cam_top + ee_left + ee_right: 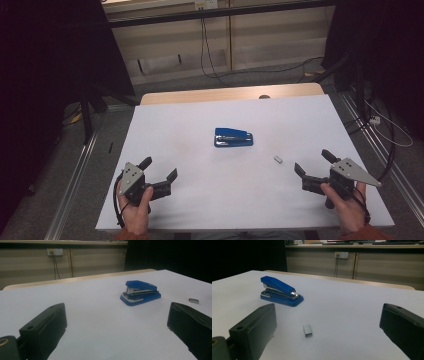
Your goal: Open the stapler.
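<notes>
- White tabletop (200, 200) carries a blue stapler (233, 137), well ahead of both spread jaw pairs.
- Your right gripper (312, 167) faces the staple strip (308, 330); centre it between the jaws before pinching.
- Keep your left gripper (160, 169) spread, ready to steady the stapler.

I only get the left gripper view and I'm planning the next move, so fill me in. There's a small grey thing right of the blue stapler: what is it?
Observer: A short strip of staples, lying flat; the right gripper view looks straight at it.
Operator: Which gripper is nearer to it?
Observer: The right gripper. The high view shows the strip just ahead of its open jaws.
Operator: And is my left gripper square to the stapler?
Observer: No. In the high view the left gripper sits at the table's near left, with the stapler ahead and to its right.
</notes>
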Motion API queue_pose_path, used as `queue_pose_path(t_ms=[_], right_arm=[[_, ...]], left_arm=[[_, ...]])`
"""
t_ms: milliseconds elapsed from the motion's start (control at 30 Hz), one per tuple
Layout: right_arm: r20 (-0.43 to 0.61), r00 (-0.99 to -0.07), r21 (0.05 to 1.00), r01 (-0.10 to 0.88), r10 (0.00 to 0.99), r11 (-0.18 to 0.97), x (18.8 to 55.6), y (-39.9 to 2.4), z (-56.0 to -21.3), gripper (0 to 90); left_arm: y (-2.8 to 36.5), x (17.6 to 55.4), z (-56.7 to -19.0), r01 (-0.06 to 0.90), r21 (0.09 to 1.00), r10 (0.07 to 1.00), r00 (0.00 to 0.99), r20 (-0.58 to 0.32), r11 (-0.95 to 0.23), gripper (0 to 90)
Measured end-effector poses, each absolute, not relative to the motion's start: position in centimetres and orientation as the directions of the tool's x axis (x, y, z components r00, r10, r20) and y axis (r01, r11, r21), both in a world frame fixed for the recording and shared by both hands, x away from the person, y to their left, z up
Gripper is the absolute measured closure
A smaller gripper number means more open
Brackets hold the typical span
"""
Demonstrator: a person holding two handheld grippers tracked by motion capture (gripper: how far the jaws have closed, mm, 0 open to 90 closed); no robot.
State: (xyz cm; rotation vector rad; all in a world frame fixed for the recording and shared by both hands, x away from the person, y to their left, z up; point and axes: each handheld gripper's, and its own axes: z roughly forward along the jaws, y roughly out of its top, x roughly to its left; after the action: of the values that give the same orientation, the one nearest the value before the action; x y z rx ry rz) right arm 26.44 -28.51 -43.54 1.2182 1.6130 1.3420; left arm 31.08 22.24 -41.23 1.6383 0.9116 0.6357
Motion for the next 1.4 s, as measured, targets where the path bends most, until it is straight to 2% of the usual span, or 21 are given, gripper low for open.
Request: queue_pose_path(t_ms=[400,600,867,933,1133,1300,1400], right_arm=[[0.058,-0.339,0.968,0.248,0.939,0.03,26.6,-28.4,-43.7,1.3],[0.042,-0.385,0.962,0.263,0.922,0.066,26.7,-27.8,-43.9,0.6],[0.052,-0.404,0.964,0.258,0.913,0.059,27.0,-27.1,-43.9,0.9],[0.086,-0.423,0.963,0.269,0.902,0.034,27.1,-26.7,-43.9,0.7],[0.071,-0.434,0.966,0.255,0.898,0.047,27.3,-26.0,-43.7,4.9],[0.084,-0.447,0.965,0.259,0.891,0.038,27.9,-25.8,-43.5,4.7],[0.074,-0.463,0.964,0.259,0.883,0.055,28.3,-25.3,-43.6,4.6]], left_arm=[[21.9,31.5,-41.3,0.255,0.96,0.829,0.557,-0.05,-0.114,2.3],[21.7,31.6,-41.3,0.282,0.946,0.81,0.585,-0.04,-0.158,3.2],[21.5,31.8,-41.5,0.309,0.931,0.796,0.604,-0.034,-0.194,4.1],[21.4,31.9,-41.6,0.319,0.927,0.793,0.609,-0.039,-0.2,5.0],[21.5,32.1,-41.4,0.294,0.938,0.755,0.653,-0.058,-0.182,5.3],[21.0,32.1,-41.4,0.28,0.938,0.756,0.654,-0.03,-0.205,5.2],[20.5,32.2,-41.2,0.294,0.935,0.749,0.66,-0.049,-0.199,4.5]])
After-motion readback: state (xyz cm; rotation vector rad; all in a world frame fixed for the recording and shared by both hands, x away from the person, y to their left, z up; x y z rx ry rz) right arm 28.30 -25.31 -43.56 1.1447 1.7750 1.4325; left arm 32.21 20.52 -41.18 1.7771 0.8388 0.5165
